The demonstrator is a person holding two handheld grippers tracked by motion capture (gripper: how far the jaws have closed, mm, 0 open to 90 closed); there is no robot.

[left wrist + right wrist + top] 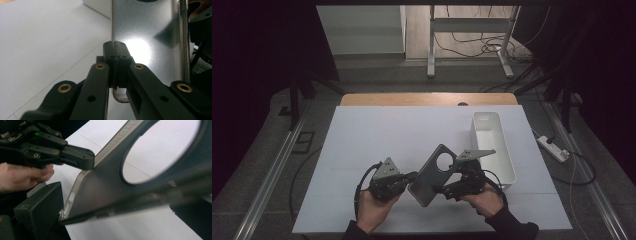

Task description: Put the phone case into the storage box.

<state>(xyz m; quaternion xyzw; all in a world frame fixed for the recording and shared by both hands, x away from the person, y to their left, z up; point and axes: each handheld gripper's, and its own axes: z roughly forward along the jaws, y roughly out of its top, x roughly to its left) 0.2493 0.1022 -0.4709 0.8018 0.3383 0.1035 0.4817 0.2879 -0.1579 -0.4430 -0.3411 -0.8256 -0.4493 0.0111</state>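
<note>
Grey phone case (432, 175) with a big round camera cutout, held up off the white table (362, 140), tilted, cutout end pointing up and away toward the white bin (492, 145). Case sits between the two grippers, near the table's front edge, just short of the bin's near end. Left gripper (412, 176) has its jaws pinched tight on the case's left long edge; in the left gripper view the pads (115, 50) meet on the thin rim with almost no wall between them. Right gripper (443, 191) is at the case's lower right side; in the right gripper view one black jaw block (40, 210) lies against the case's bottom edge, but the other jaw is blurred behind the case, so I cannot tell whether it clamps or only rests there. Person's hands (374, 207) come in from below the case. Risks, as I judge them: the left hold is a shallow edge pinch on a soft, flexible shell, so any twist or pull from the right side could peel the rim out of the pads and drop the case to the table. Two grippers pulling against each other could also bend or warp the thin wall beside the cutout, its weakest part. Swinging toward the bin with that tilt could clip the bin's rim.
</note>
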